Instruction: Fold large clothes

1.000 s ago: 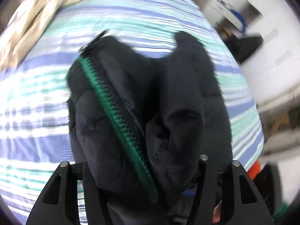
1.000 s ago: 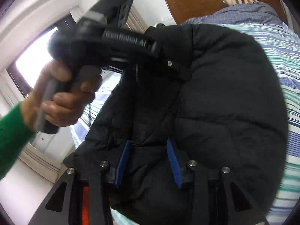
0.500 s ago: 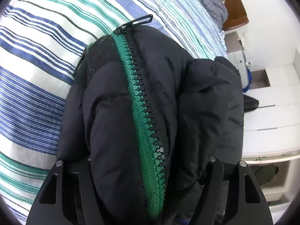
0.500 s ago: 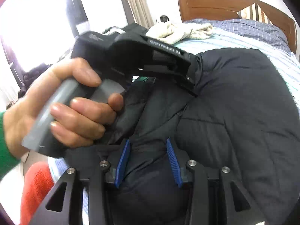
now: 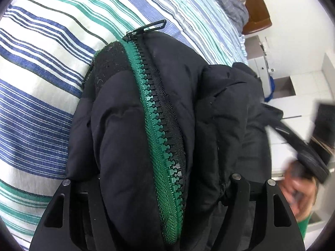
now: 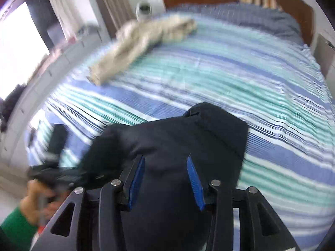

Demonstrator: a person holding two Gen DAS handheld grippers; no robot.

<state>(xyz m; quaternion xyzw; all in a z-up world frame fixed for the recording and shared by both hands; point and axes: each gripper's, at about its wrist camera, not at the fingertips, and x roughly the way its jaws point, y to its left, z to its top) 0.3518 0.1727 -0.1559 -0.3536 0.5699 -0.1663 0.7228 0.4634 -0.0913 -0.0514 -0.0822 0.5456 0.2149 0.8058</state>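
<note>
Jacket bunched in both grippers: left gripper and right gripper each clamped on padding. Spread it flat on bedsheet, zipper straight, before folding.

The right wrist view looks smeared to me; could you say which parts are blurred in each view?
Right wrist view: striped bedsheet and beige garment streaked by motion blur, black jacket sharper. Left wrist view: green zipper crisp; only the hand at right is blurred.
</note>
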